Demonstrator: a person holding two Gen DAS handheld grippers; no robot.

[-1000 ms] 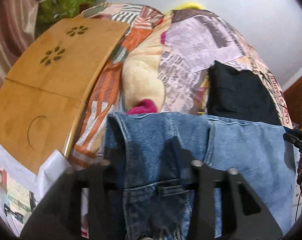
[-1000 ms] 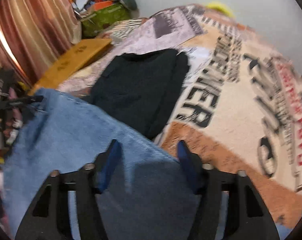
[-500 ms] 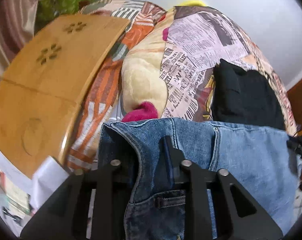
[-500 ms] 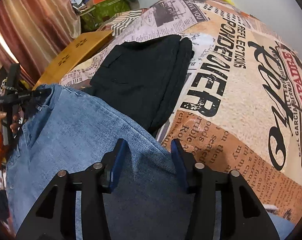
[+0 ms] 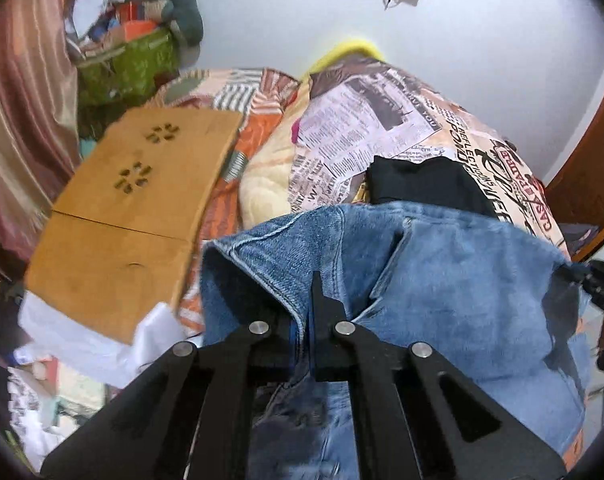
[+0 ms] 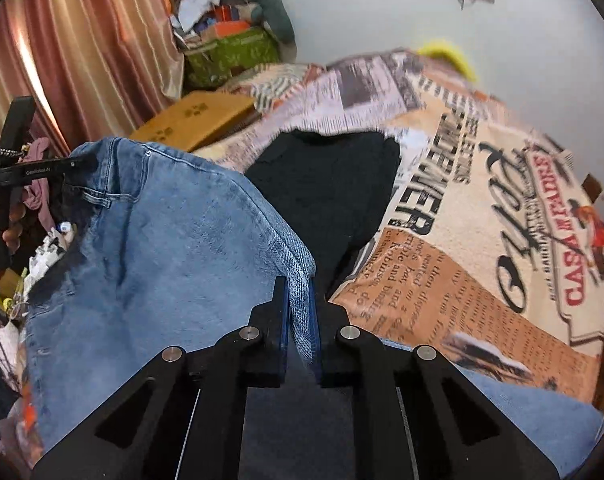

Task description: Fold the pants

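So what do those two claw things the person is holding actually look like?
Both are matte black plastic. The left gripper and the right gripper each have flat angular linkage arms with cut-out slots and round silver pins at the joints. The right gripper's fingers carry blue pads. A black crossbar with small white lettering shows in the right wrist view.

Each fisheye looks forward along its own tongs, close over the jeans toward the far wall. Both views share the jeans, the black garment ahead and the wooden tray to the left.

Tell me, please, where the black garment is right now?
The black garment lies flat on the printed bedspread, right of the wooden tray, just beyond the held jeans.
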